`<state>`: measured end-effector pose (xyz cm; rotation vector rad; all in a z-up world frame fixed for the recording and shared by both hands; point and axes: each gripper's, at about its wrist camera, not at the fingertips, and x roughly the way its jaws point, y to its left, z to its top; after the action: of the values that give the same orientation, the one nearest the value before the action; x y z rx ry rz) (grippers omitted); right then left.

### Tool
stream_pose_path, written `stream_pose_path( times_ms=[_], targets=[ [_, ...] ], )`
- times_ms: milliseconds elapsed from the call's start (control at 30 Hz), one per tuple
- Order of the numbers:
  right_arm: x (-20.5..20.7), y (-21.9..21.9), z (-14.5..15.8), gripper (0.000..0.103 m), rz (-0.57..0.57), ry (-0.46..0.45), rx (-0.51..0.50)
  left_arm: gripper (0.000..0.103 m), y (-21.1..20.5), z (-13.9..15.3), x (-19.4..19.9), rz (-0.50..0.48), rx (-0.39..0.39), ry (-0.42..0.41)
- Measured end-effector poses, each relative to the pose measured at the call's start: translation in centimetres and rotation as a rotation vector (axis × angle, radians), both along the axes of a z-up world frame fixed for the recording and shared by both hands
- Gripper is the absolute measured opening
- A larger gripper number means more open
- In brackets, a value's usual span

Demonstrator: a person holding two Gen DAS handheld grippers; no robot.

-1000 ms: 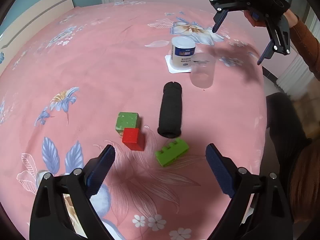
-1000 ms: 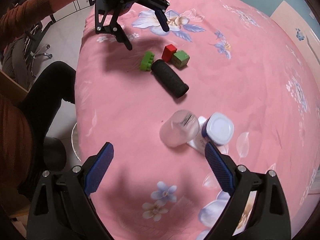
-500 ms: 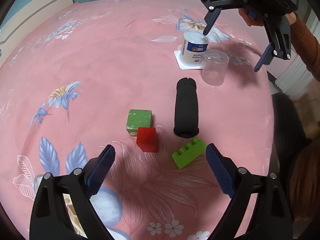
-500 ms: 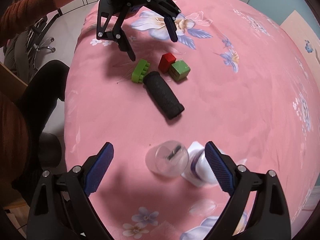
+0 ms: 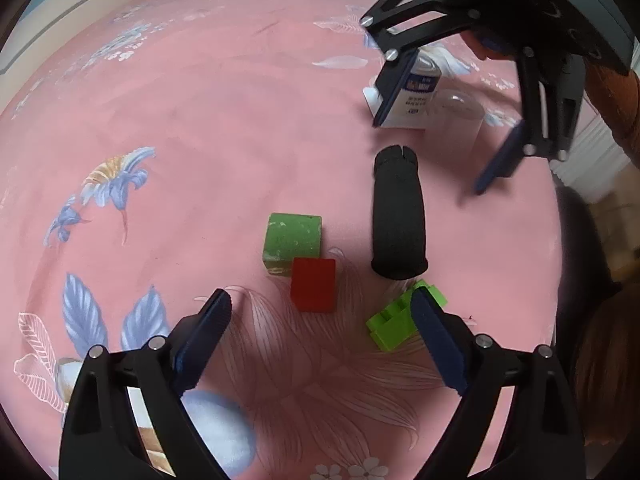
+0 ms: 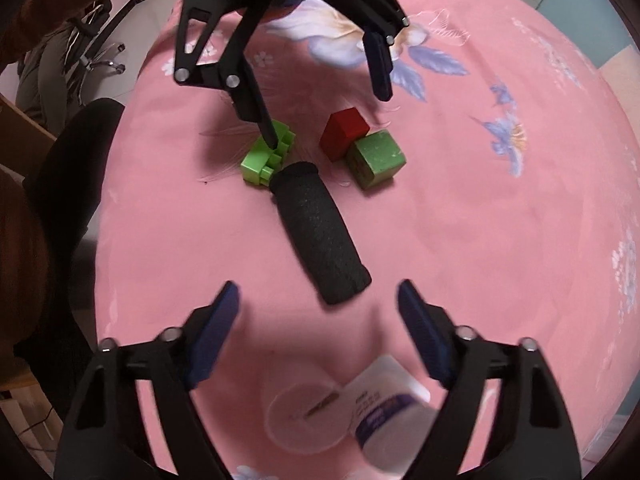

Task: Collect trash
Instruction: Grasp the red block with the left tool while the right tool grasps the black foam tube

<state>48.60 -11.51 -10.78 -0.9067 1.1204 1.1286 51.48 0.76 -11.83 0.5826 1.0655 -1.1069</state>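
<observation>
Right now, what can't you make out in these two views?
- White bottle: label too small; right gripper covers its side in the left wrist view.
- Clear cup: blurred in the right wrist view.
- Green toothed brick: partly behind a left gripper finger.

Both grippers angled steeply downward, jaws apart.
Left gripper [image 5: 320,324]: jaws wide, nothing gripped. Right gripper [image 6: 318,304]: jaws have just been closing, nothing between them; an orange sleeve [image 5: 616,92] behind it.
</observation>
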Motion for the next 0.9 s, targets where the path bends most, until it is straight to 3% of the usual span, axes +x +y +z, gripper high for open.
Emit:
stream_pose_path(
  times_ms=[100,367,433,900],
  targets=[
    [0.5,0.5,-0.4,0.071,0.012,0.001,-0.003,0.084,-0.1,-0.2,0.2,0.001,-0.006,0.004],
    [1.5,1.3,-1.5,0.048,0.028,0.017,-0.043,0.069,-0.8,-0.6,0.5,-0.004,-0.010,0.013],
    [1.5,1.5,-1.7,0.044,0.037,0.025,-0.050,0.061,-0.9,-0.7,0.5,-0.011,-0.006,0.015],
    [1.1,2.5,-2.5,0.040,0.065,0.044,-0.088,0.026,-1.7,-1.6,1.0,-0.015,0.034,0.023]
  ],
)
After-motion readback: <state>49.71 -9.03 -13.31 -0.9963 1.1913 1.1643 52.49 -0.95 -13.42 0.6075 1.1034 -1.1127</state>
